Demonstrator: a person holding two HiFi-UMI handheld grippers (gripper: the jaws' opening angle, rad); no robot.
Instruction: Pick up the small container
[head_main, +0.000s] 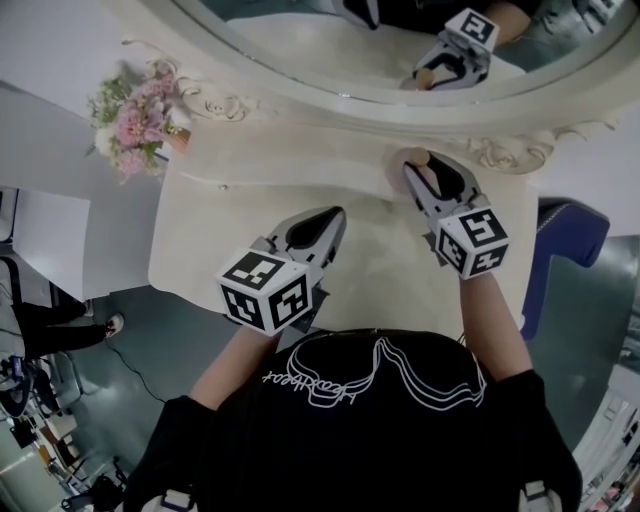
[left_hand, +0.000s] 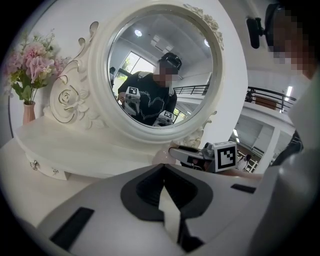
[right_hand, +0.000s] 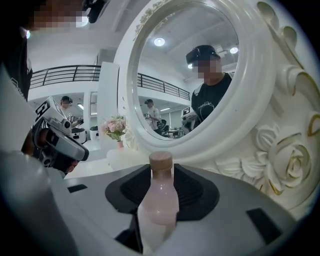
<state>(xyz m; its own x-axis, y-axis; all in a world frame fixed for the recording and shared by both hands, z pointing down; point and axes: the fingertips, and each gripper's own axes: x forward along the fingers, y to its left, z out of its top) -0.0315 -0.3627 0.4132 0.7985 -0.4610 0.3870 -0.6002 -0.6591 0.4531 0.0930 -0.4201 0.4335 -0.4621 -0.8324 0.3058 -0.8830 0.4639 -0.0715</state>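
As it stands by the mirror, the small container is clenched in the right claw.

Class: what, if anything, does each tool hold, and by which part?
The right tool grips the pink bottle by its body, below the cap; the left tool holds nothing.

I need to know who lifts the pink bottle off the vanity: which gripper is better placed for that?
Right. The right gripper has the small container upright between its jaws, with the pads seemingly against its sides, so it only needs to lift. The left gripper sits further back over the tabletop, jaws together and empty.
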